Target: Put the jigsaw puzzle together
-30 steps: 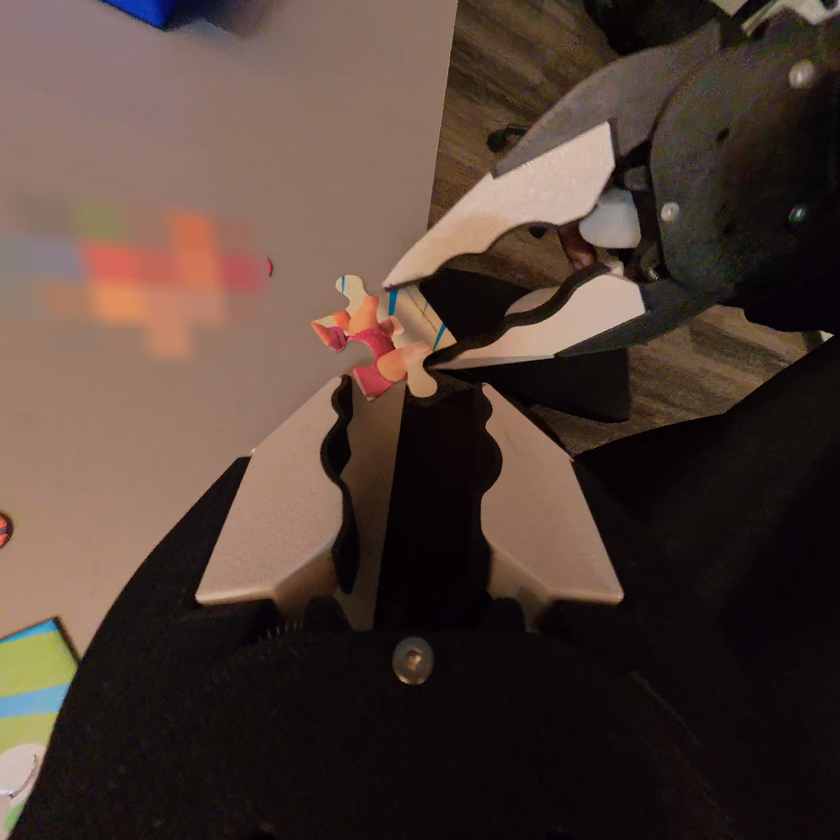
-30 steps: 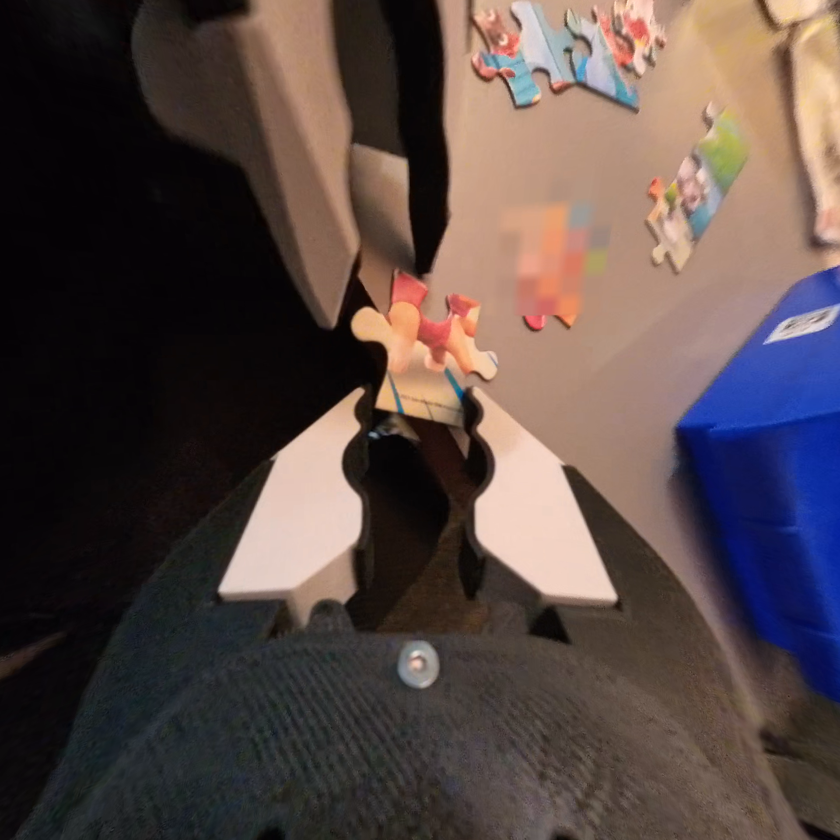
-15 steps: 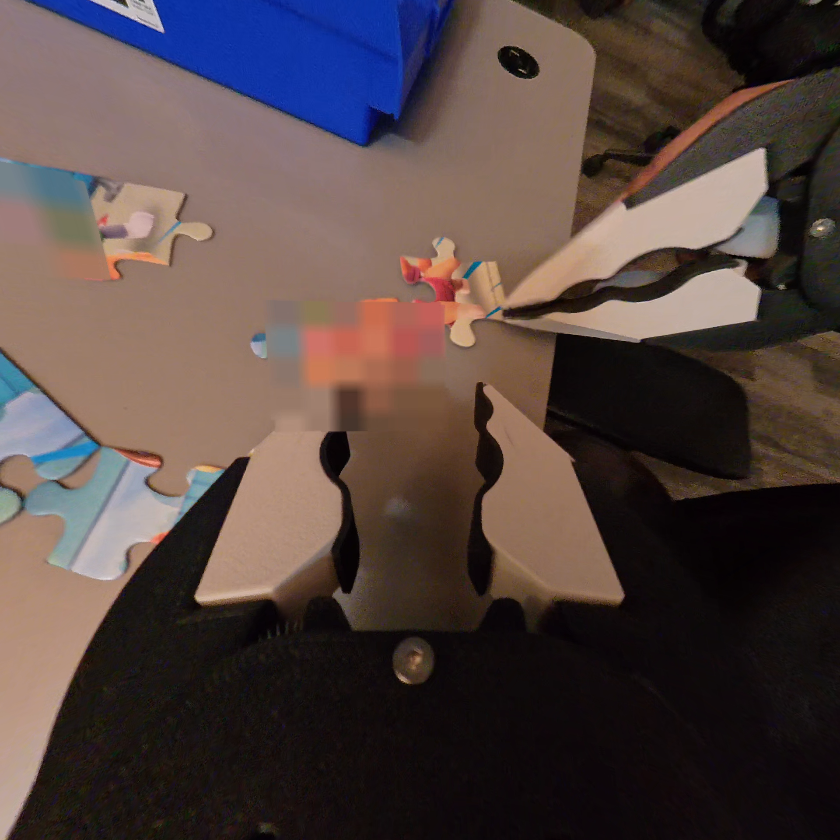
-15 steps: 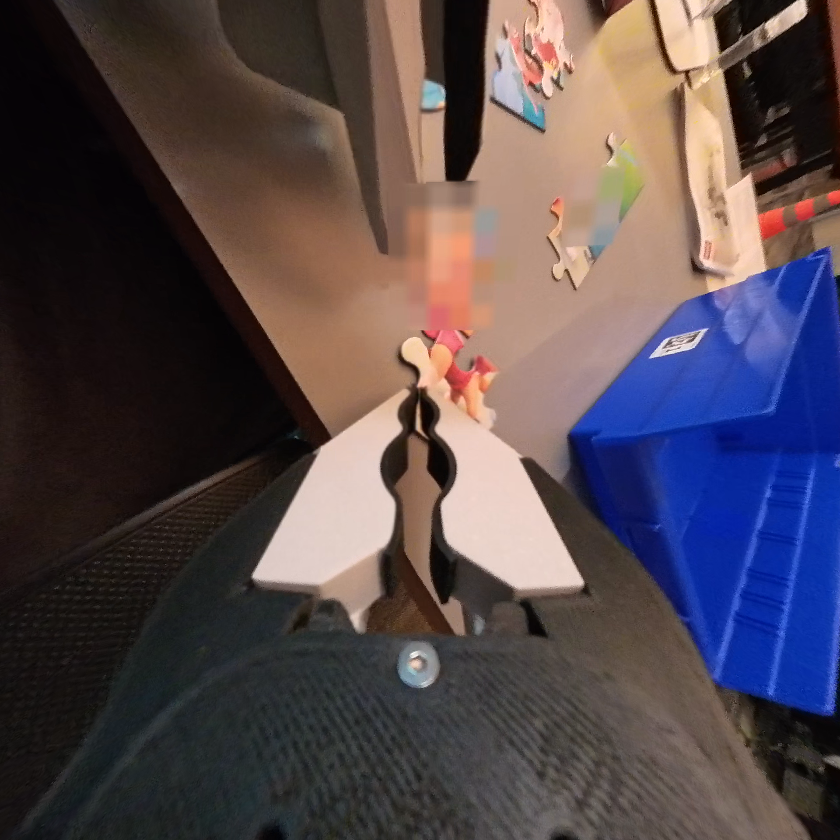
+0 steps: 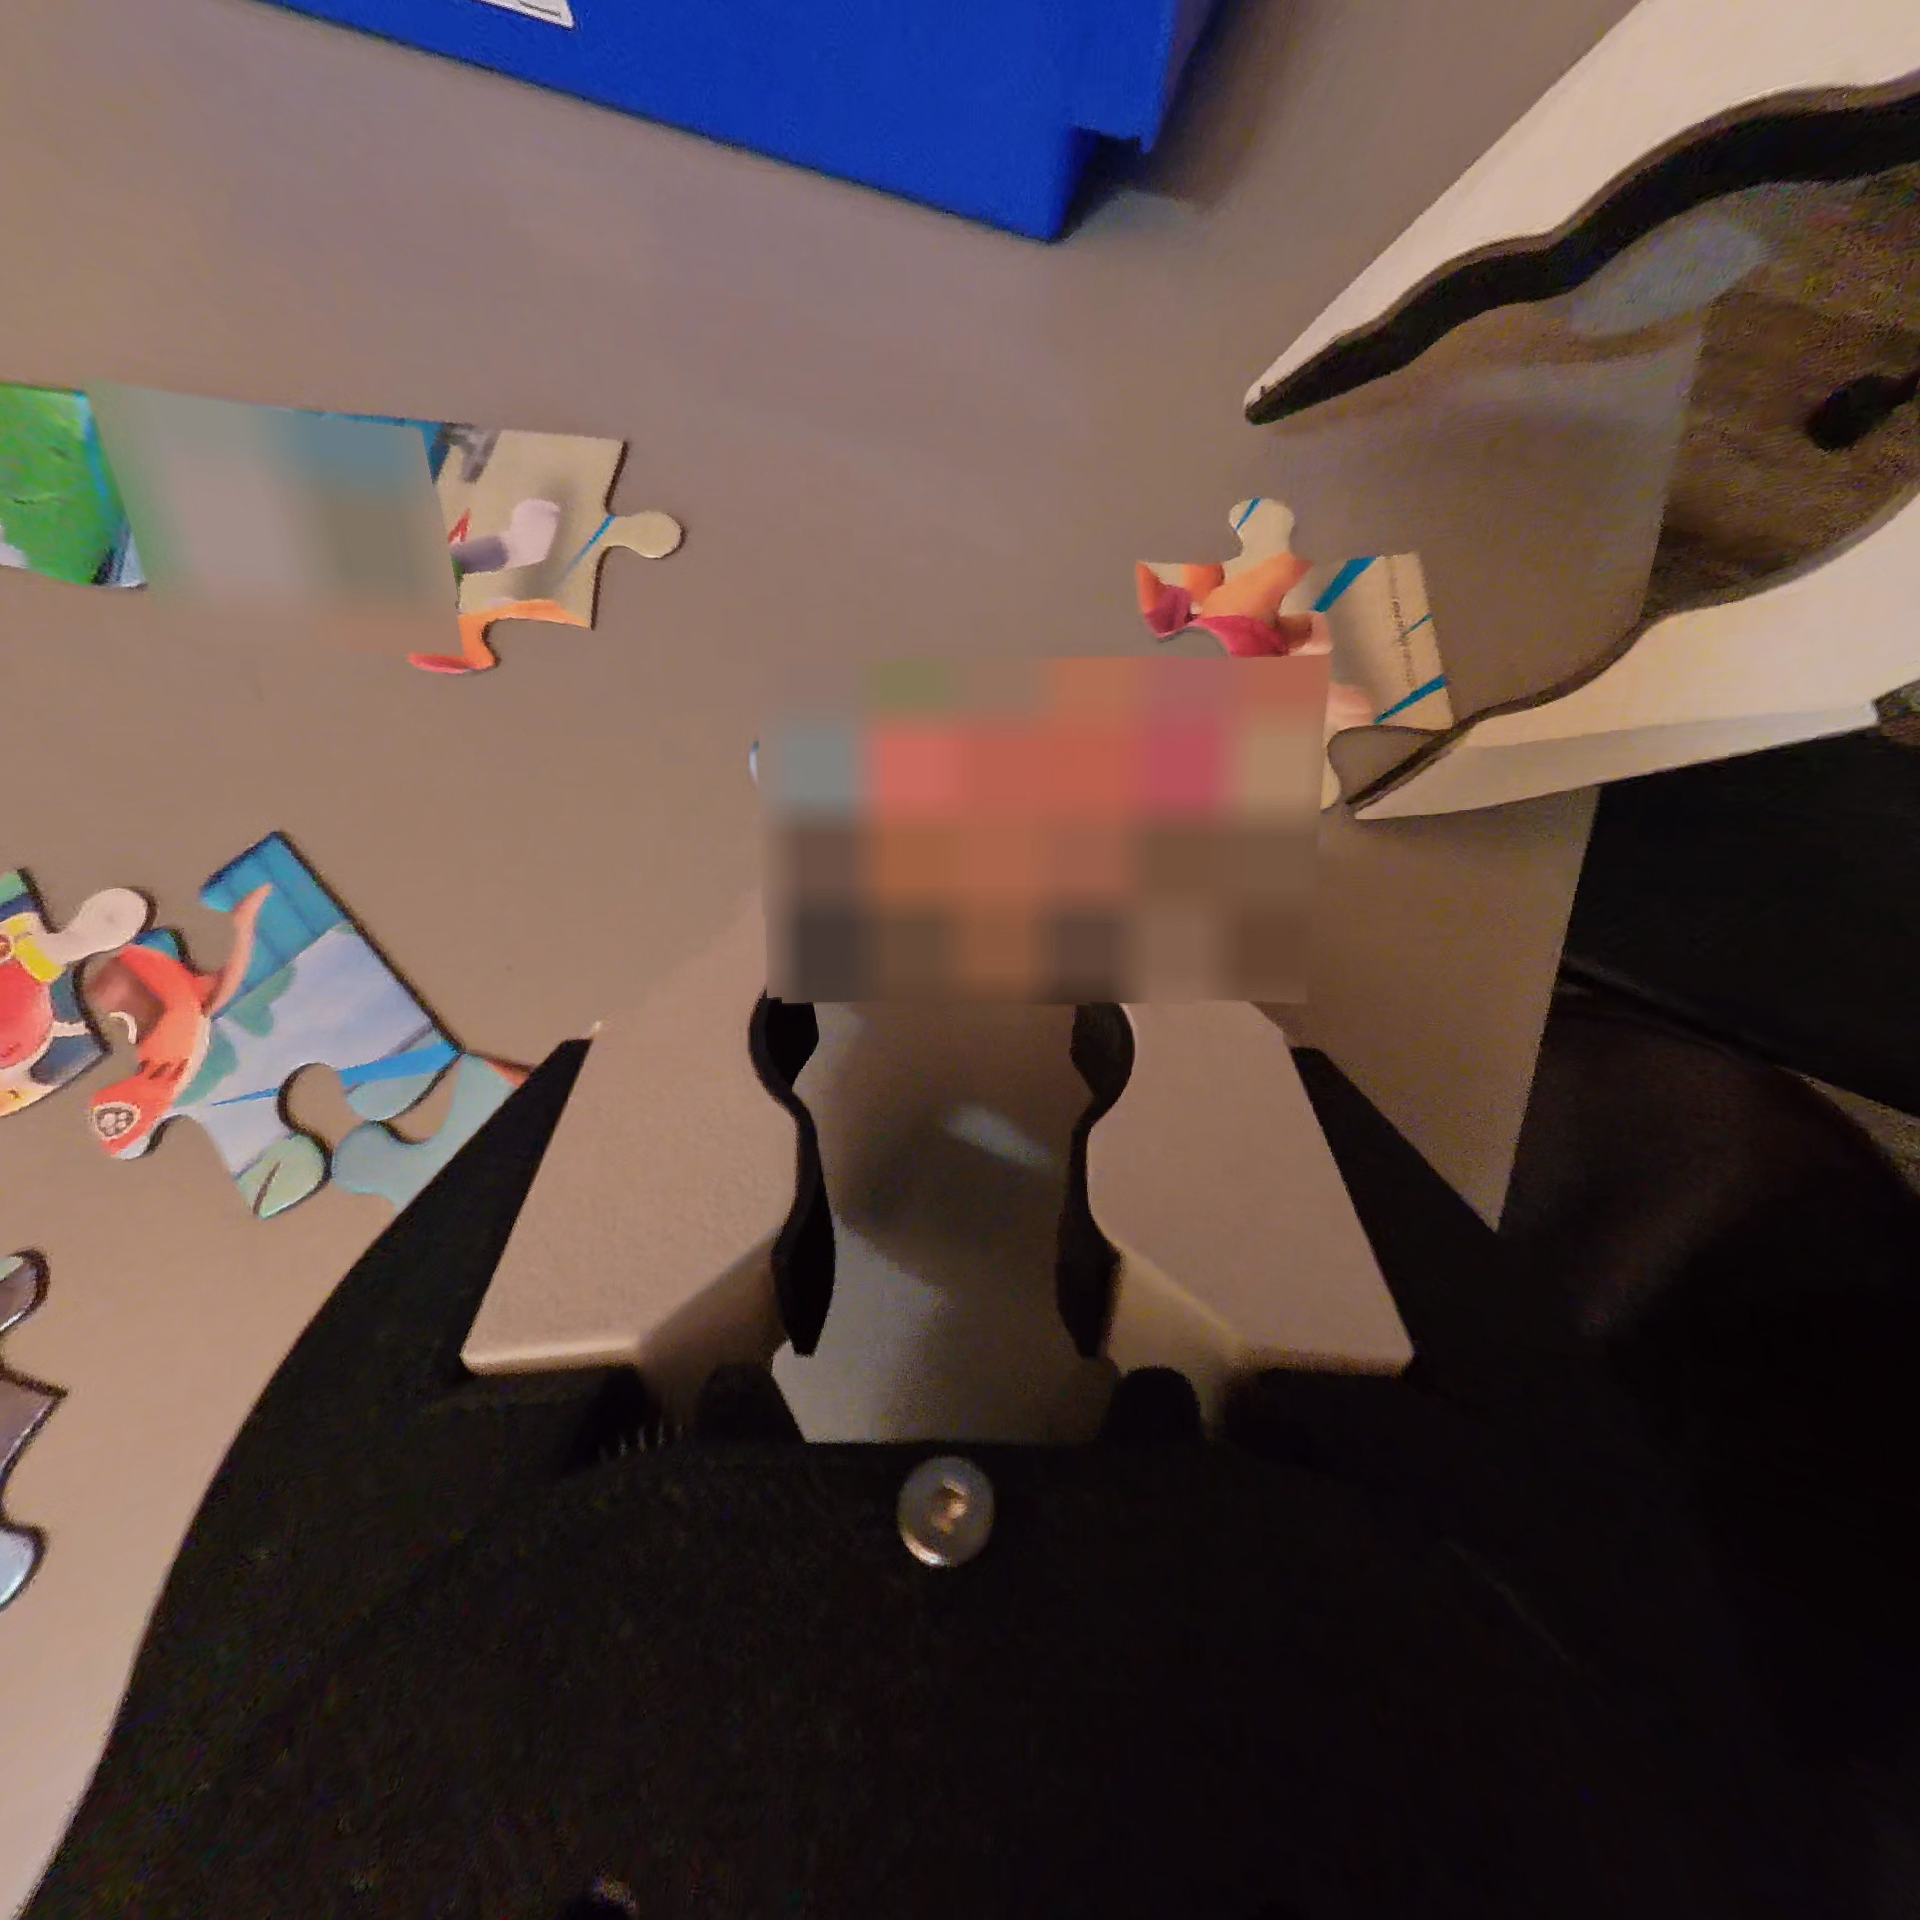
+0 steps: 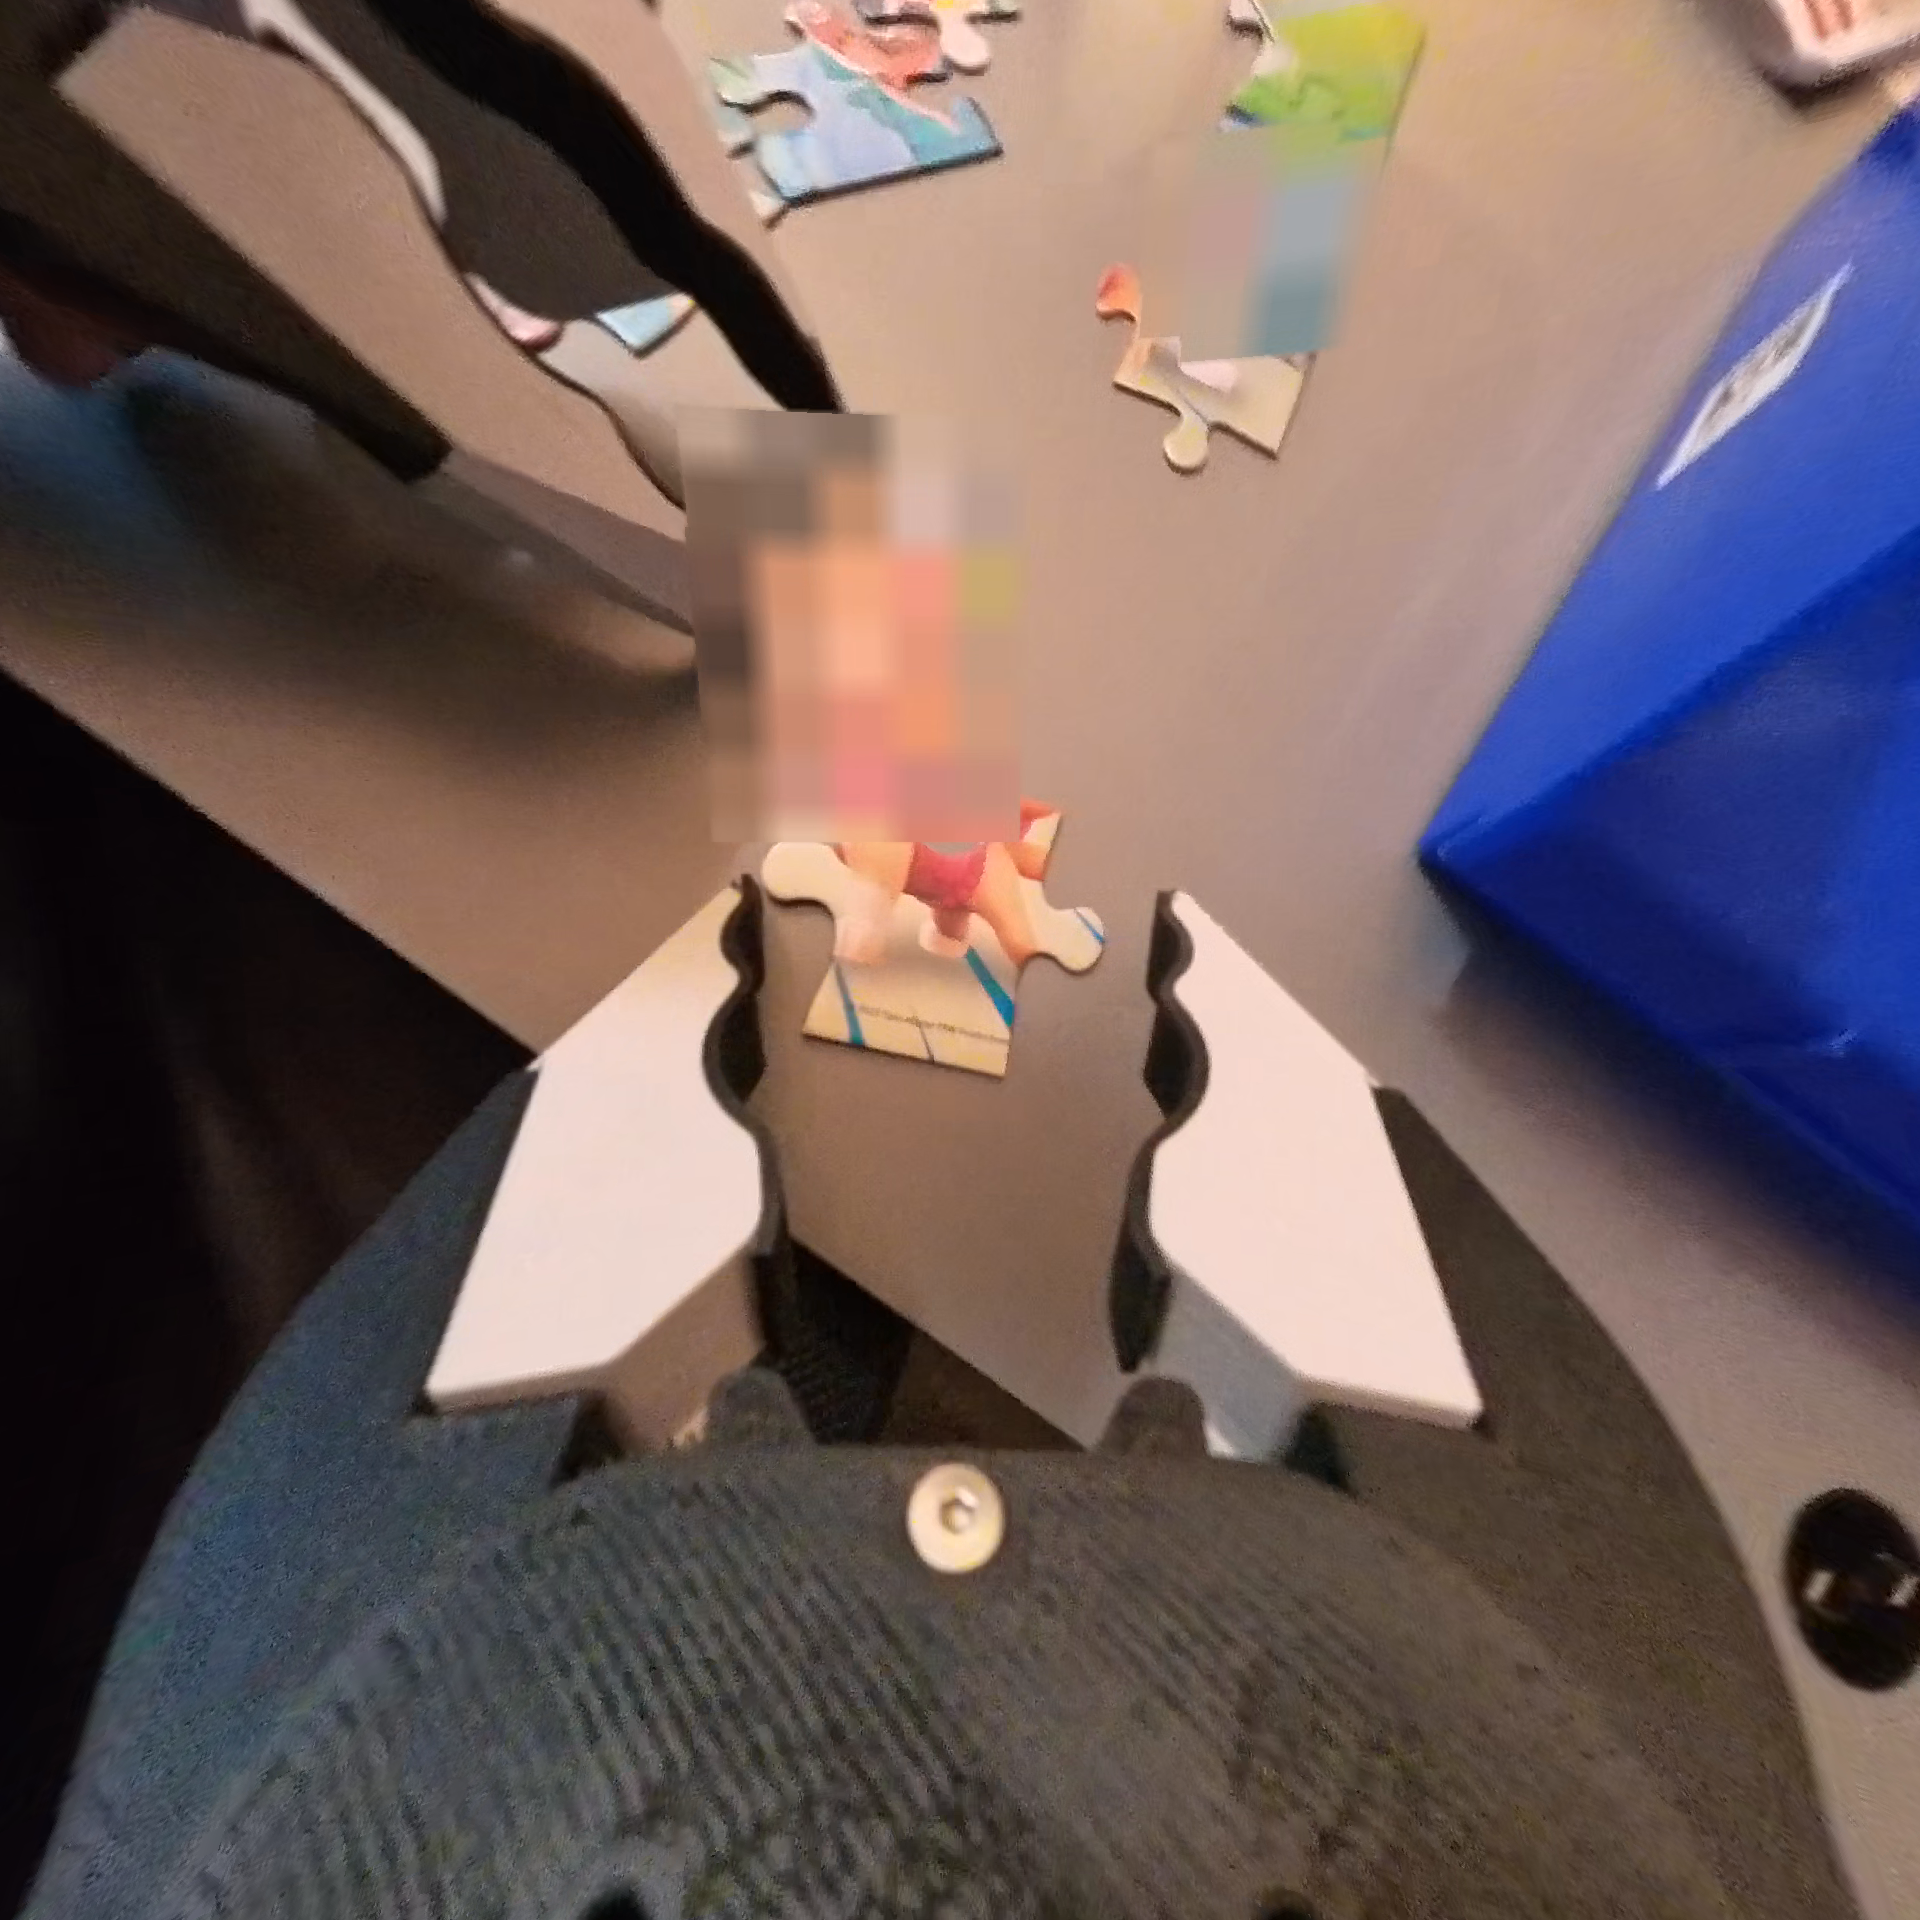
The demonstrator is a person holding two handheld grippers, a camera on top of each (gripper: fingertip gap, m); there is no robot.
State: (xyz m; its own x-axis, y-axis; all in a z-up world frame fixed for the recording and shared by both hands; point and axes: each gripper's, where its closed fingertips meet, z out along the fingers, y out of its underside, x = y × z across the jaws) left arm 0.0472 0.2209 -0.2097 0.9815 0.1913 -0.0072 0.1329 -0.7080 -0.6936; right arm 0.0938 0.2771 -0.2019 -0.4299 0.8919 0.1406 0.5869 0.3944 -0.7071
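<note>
1. Lying flat on the grey table (image 6: pixel 1195 727), the pink-and-cream puzzle piece (image 6: pixel 935 966) sits between the spread fingers of the right gripper (image 6: pixel 951 914); neither pad presses on it, so it is not held. In my judgement a careless closing could shove it sideways, since it lies nearer the left pad (image 6: pixel 732 987) than the other.
2. The piece rests close to the table's near corner, so a push that way could slide it off the edge.
3. The left gripper (image 5: pixel 940 1023) hovers with its fingers apart and nothing visible between them; its tips are hidden by a blurred patch. Both tools crowd the same spot and could knock together, I think.
4. A blurred patch covers the far end of the piece in both views, so whether it joins another piece there cannot be told.
5. Around, going left to right in the left wrist view: a blue-and-orange joined piece (image 5: pixel 260 1039), a pale piece with a knob (image 5: pixel 540 540), and a blue bin (image 5: pixel 831 94) at the far side, well apart from the fingers.
</note>
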